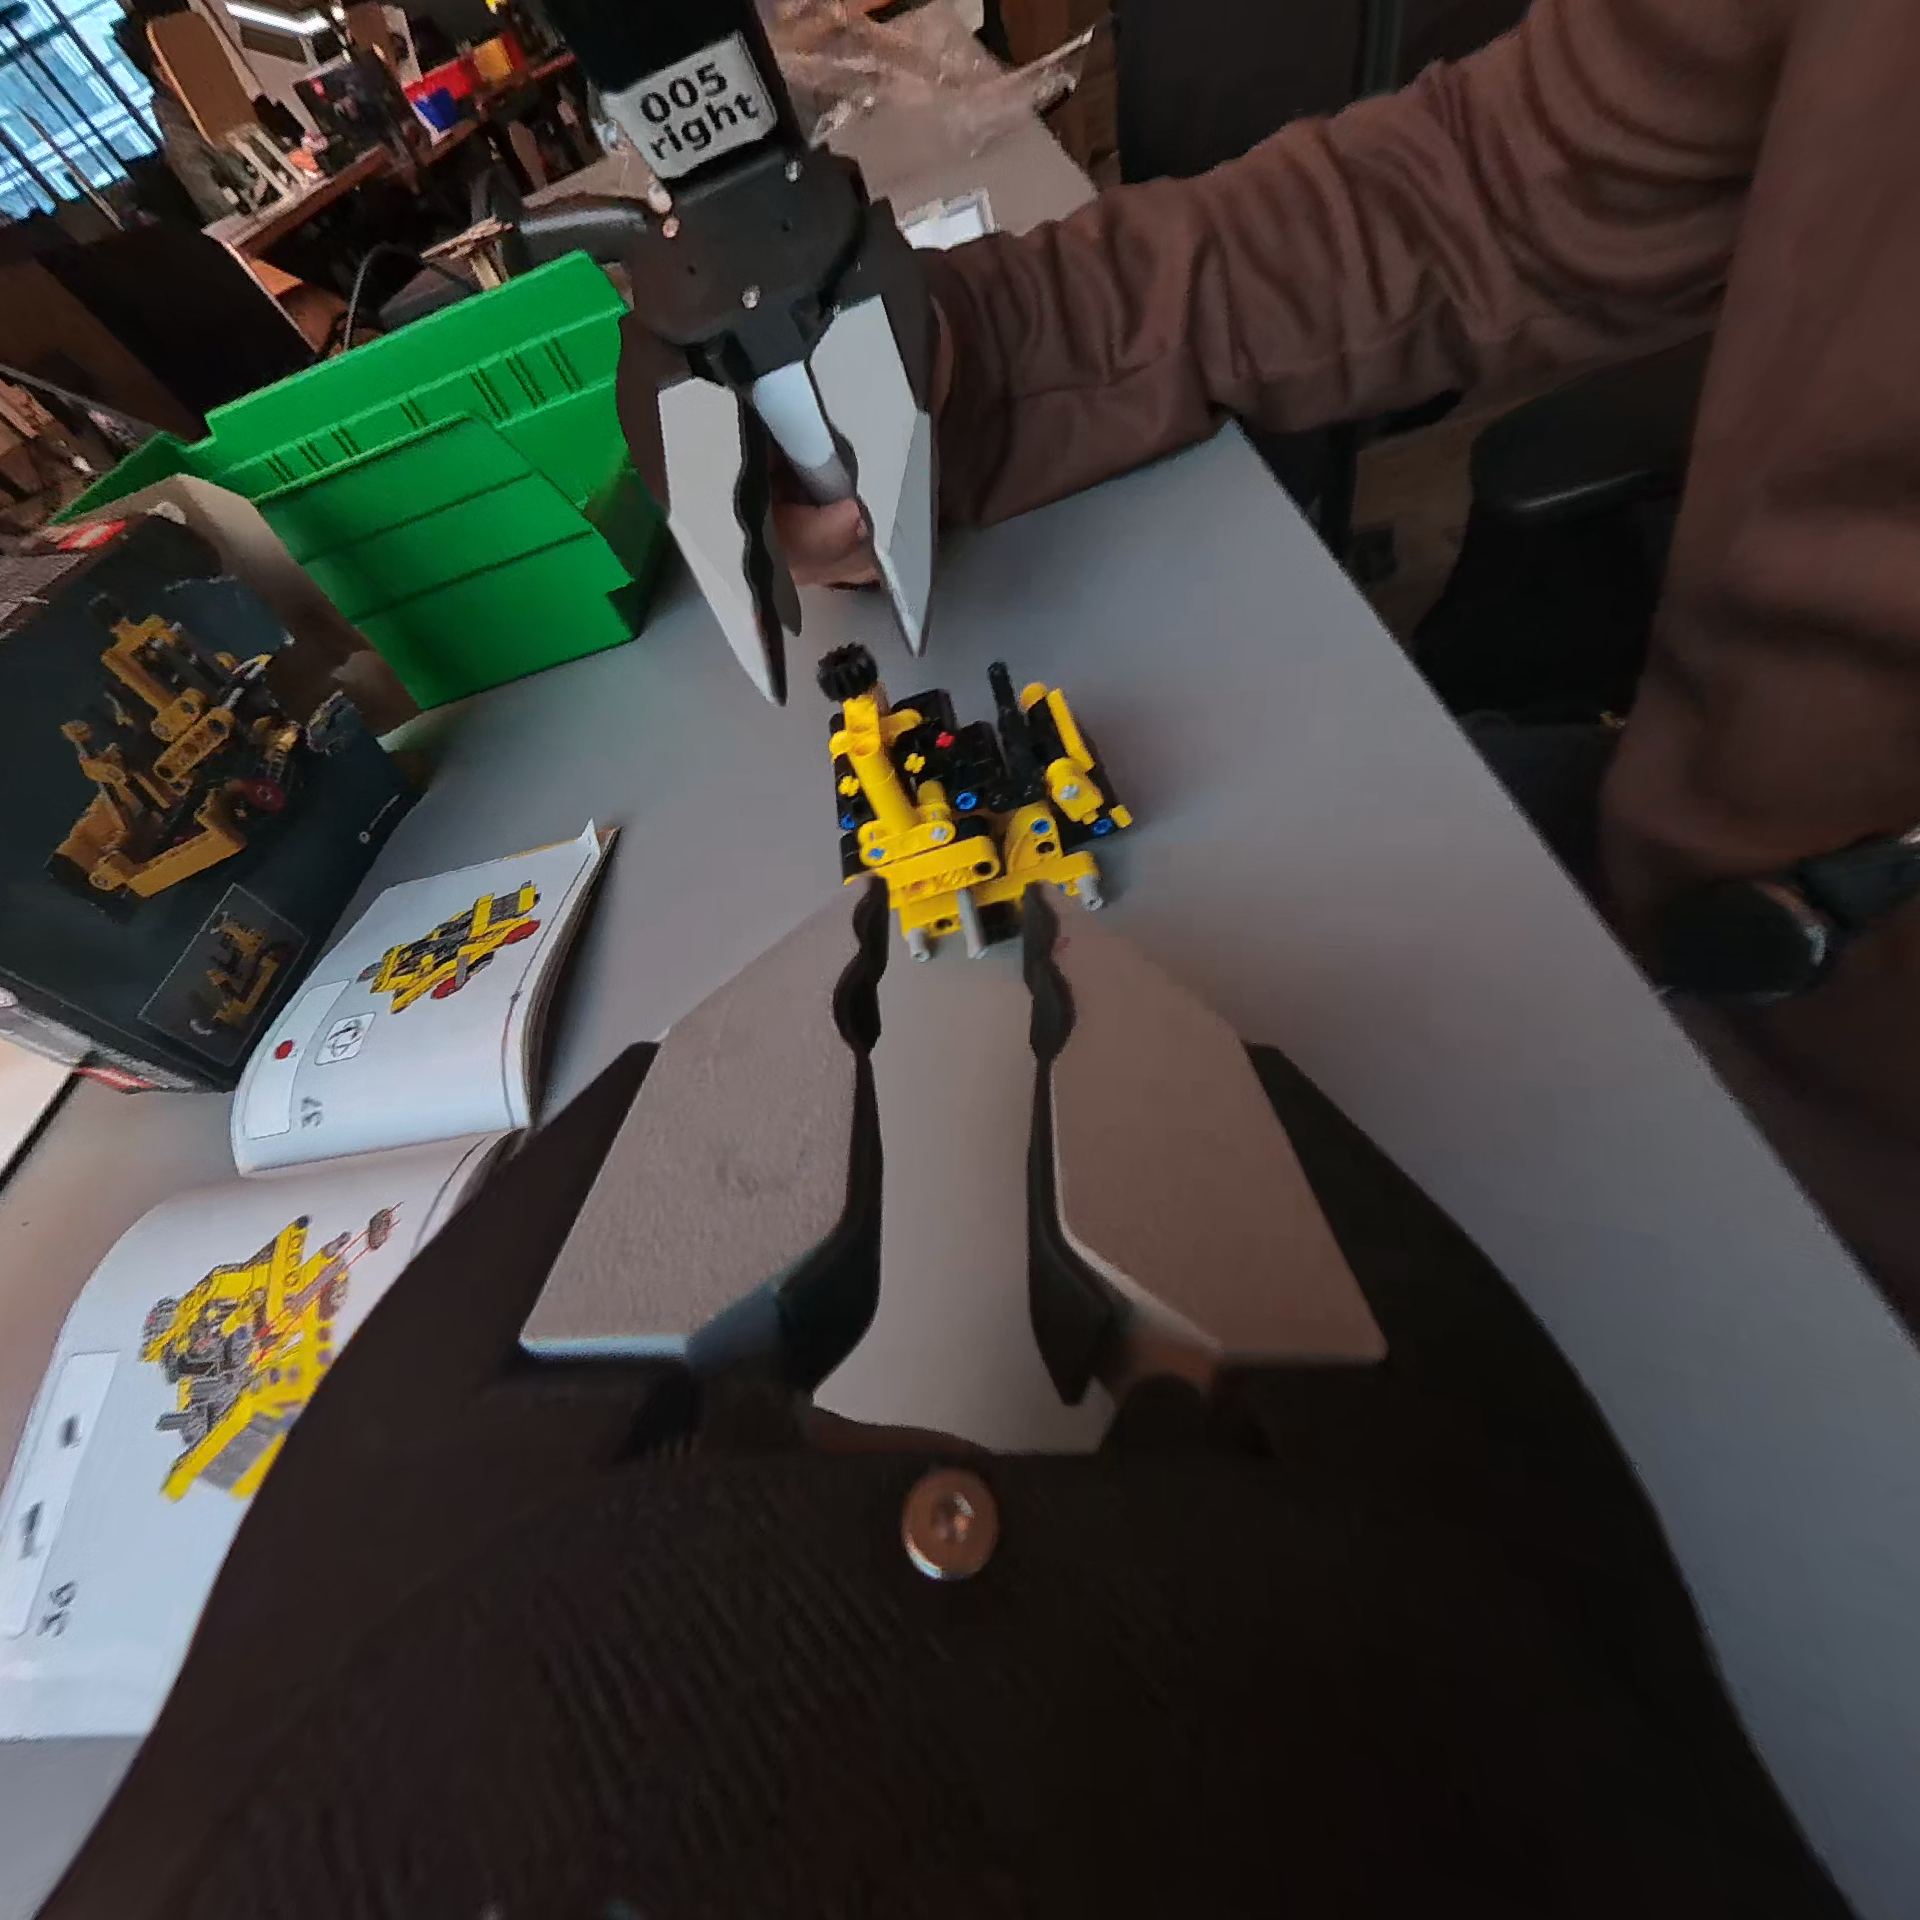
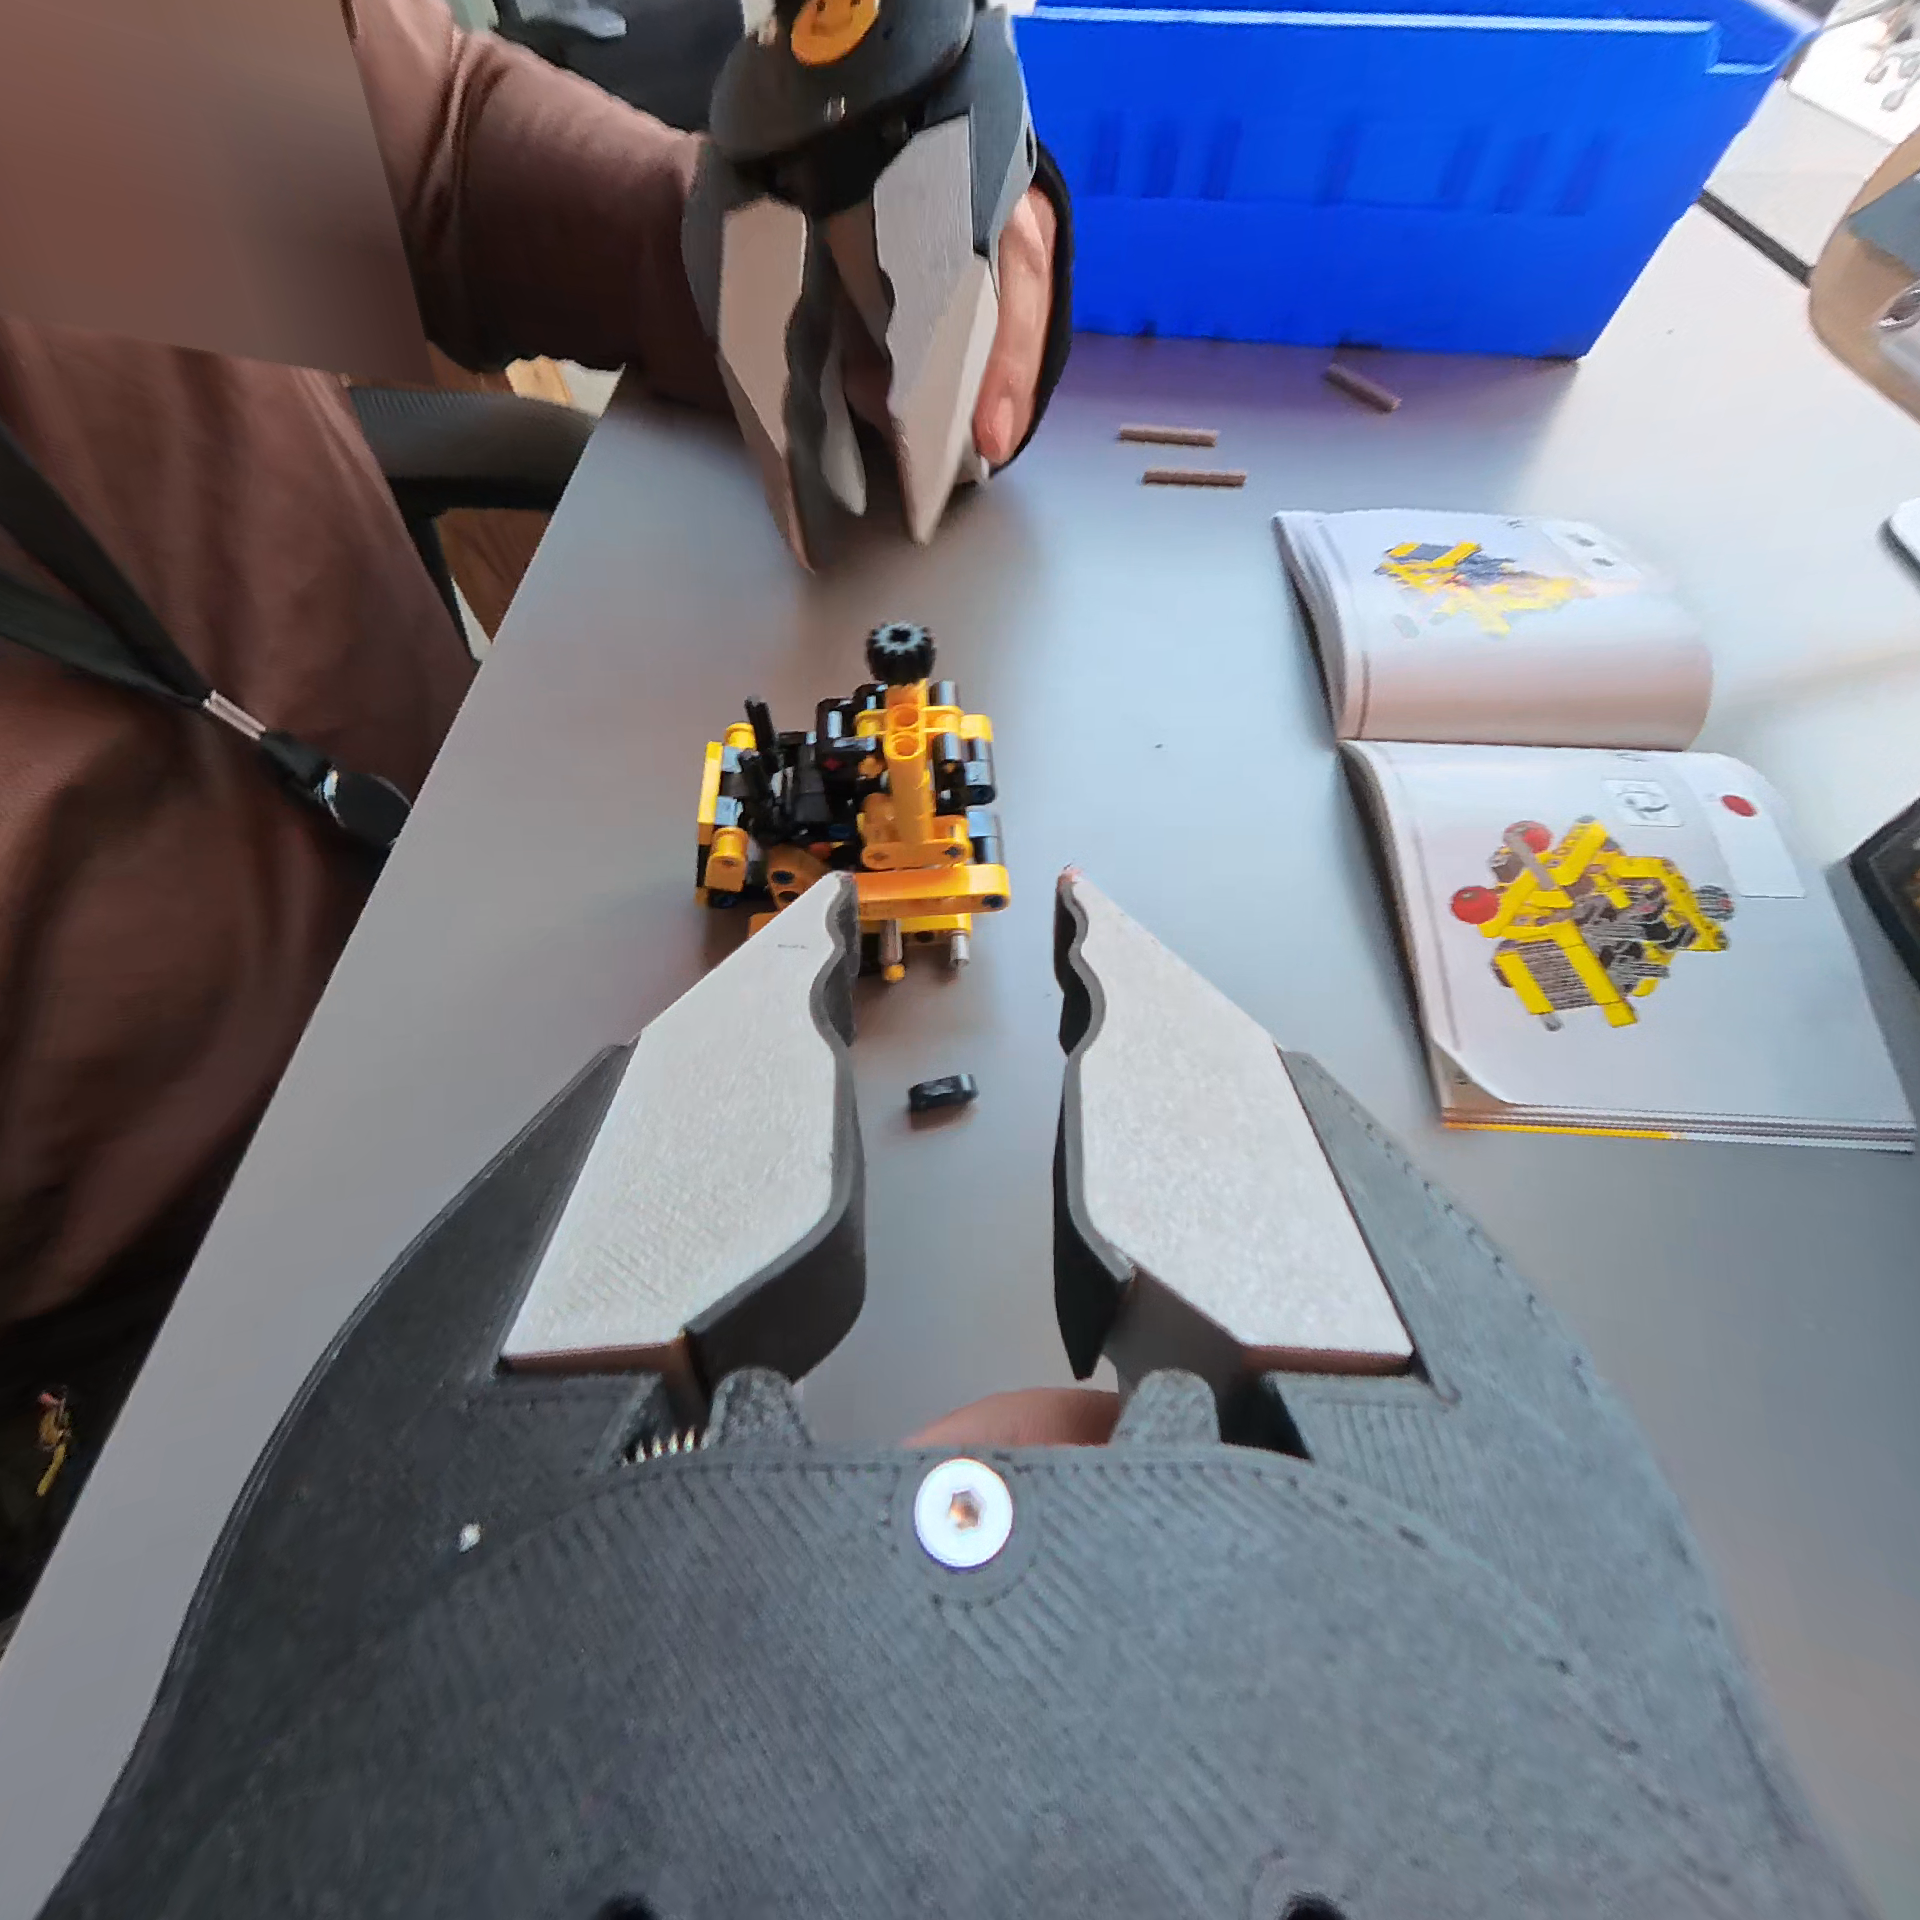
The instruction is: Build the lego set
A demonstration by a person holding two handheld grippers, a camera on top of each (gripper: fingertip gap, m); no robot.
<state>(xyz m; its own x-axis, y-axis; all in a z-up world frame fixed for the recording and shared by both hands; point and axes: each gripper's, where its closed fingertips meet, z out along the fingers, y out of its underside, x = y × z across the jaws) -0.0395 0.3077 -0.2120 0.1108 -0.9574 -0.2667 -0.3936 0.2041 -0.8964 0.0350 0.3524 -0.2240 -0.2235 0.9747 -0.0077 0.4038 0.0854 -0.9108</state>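
Both hand-held grippers (L, R) parted, empty, flanking lego model.

Both views are evenly lit by soft indoor light, with daylight from a window at 11 o'clock in the left wrist view. The tabletop reads pale grey there and darker, bluish in the right wrist view, where the open booklet at 3 o'clock looks bright but not blown out. Shadows are faint and diffuse. Wide-angle distortion bends the tabletop edges outward. The yellow model at centre is fairly sharp; the far hand-held gripper at 12 o'clock is motion-blurred. A mosaic patch covers the upper left in the right wrist view.
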